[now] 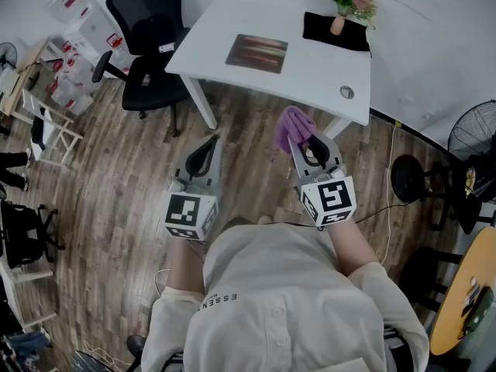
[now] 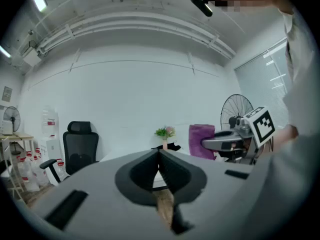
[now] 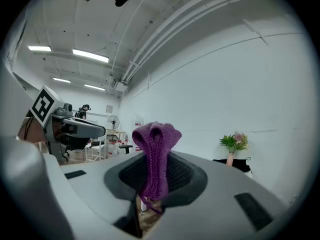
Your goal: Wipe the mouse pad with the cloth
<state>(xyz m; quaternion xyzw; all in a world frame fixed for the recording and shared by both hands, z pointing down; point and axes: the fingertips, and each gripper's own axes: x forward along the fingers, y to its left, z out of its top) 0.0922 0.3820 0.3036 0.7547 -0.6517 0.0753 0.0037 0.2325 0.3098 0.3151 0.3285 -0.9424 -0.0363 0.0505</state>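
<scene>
The mouse pad, a dark rectangle with a reddish pattern, lies flat on the white table ahead of me. Both grippers hang over the wooden floor, short of the table's front edge. My right gripper is shut on a purple knitted cloth, which sticks up bunched from between the jaws. The left gripper view shows that cloth to the right. Beside it, my left gripper is shut with nothing in it.
A small vase of flowers stands on a black mat at the table's far right. A black office chair is left of the table, a white folding chair further left. A stool and fan stand right.
</scene>
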